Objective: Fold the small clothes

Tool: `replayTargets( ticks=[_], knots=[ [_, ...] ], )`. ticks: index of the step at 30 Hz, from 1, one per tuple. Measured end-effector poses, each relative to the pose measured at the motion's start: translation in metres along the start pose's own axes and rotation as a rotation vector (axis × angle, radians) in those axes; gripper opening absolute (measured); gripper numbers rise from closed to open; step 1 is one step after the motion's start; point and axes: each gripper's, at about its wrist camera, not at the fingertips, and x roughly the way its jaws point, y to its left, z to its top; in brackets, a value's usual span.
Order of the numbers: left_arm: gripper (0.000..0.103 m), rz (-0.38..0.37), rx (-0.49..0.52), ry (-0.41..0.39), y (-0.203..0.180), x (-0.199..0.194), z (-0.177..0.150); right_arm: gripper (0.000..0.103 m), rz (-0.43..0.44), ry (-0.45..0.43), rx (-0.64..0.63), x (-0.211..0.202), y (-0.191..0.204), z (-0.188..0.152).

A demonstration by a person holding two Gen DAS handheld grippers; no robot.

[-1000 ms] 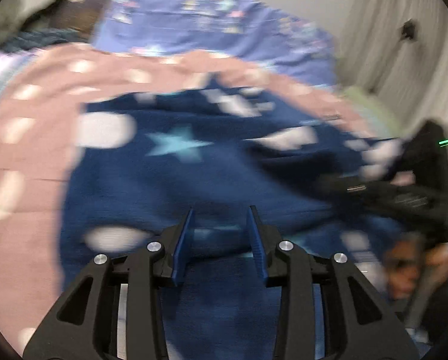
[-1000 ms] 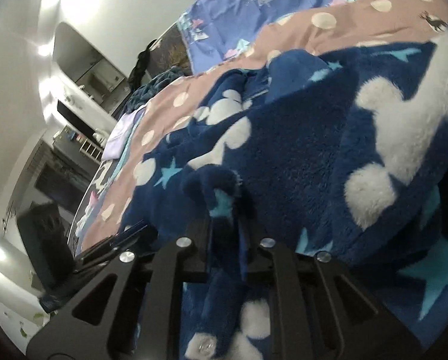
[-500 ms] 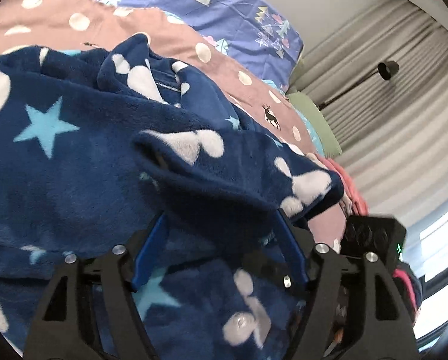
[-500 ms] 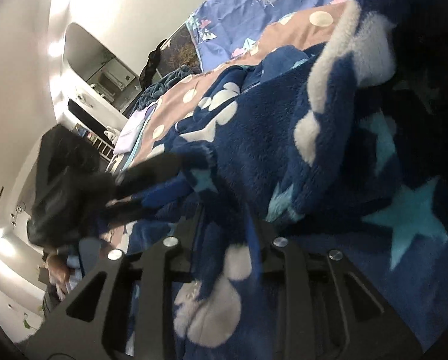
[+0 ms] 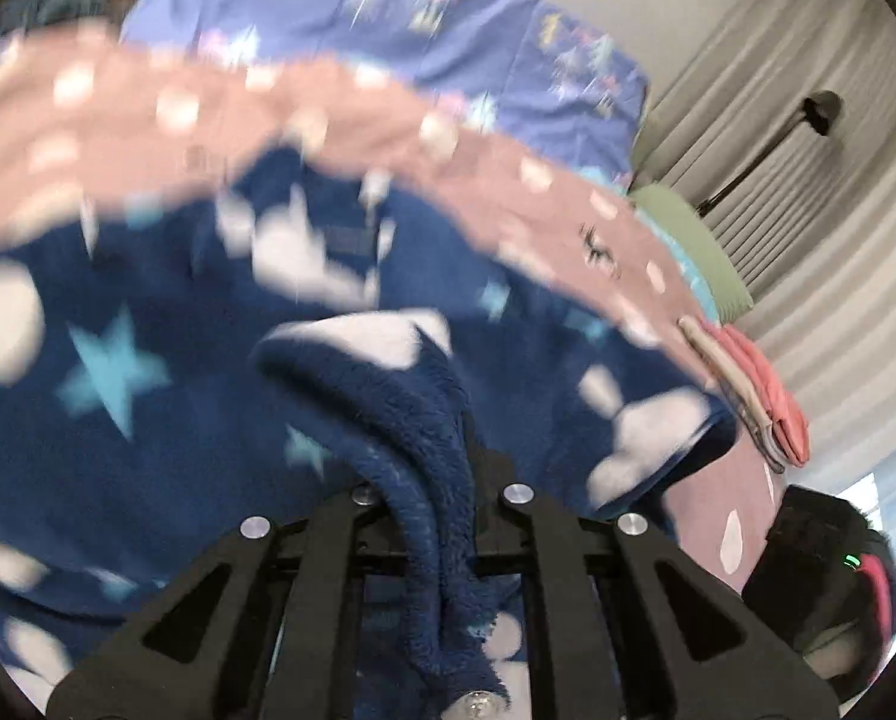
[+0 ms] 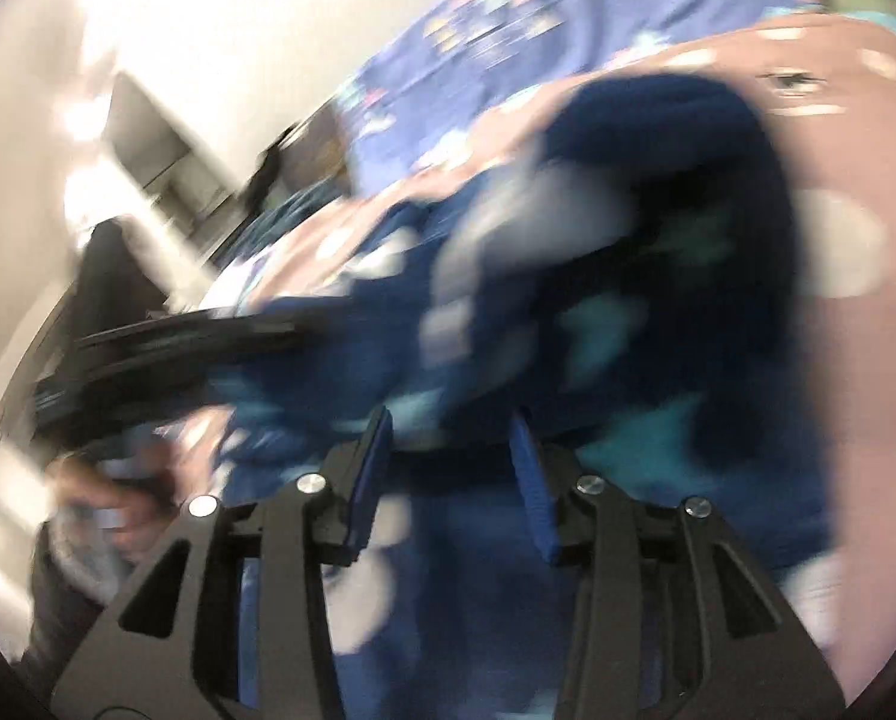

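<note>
A navy fleece garment (image 5: 148, 420) with white clouds and teal stars lies spread on the bed. My left gripper (image 5: 442, 468) is shut on a raised fold of it, and the fleece drapes over the fingers and hides the pads. In the right wrist view the same garment (image 6: 628, 300) is bunched and blurred. My right gripper (image 6: 451, 456) has its jaws opening; the blue pads (image 6: 370, 480) stand apart with no cloth pressed between them. The left gripper (image 6: 178, 348) shows as a dark blur at the left.
A pink dotted bedspread (image 5: 148, 120) lies under the garment, with a blue patterned pillow (image 5: 448, 30) behind. A stack of folded pink clothes (image 5: 760, 396) and a green cushion (image 5: 688, 240) sit at the bed's right edge. Curtains (image 5: 838, 300) hang beyond.
My left gripper opened wide around a fold, then shut on it and lifted it. My right gripper let go of the cloth it pinched, and its pads now stand apart.
</note>
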Motion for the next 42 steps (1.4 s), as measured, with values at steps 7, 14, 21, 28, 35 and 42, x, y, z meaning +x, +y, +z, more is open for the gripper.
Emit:
replayTargets(
  ticks=[7, 14, 21, 28, 35, 42],
  knots=[
    [0.009, 0.054, 0.123, -0.135, -0.02, -0.067, 0.044, 0.024, 0.007, -0.024, 0.063, 0.003, -0.016, 0.001],
    [0.009, 0.149, 0.048, -0.185, 0.033, -0.106, 0.049, 0.011, -0.11, 0.042, 0.098, 0.015, -0.026, -0.001],
    [0.036, 0.475, -0.038, -0.084, 0.115, -0.067, 0.021, 0.012, -0.115, 0.045, 0.088, 0.015, -0.024, -0.002],
    [0.036, 0.403, -0.045, -0.095, 0.125, -0.062, -0.003, 0.013, -0.158, 0.045, 0.047, 0.014, -0.015, -0.001],
    [0.04, 0.426, 0.21, -0.013, 0.082, 0.0, -0.041, 0.015, -0.142, 0.086, -0.268, 0.006, 0.064, 0.003],
    [0.043, 0.472, 0.275, -0.048, 0.076, 0.006, -0.047, 0.021, -0.427, 0.114, -0.294, 0.053, 0.021, 0.028]
  ],
)
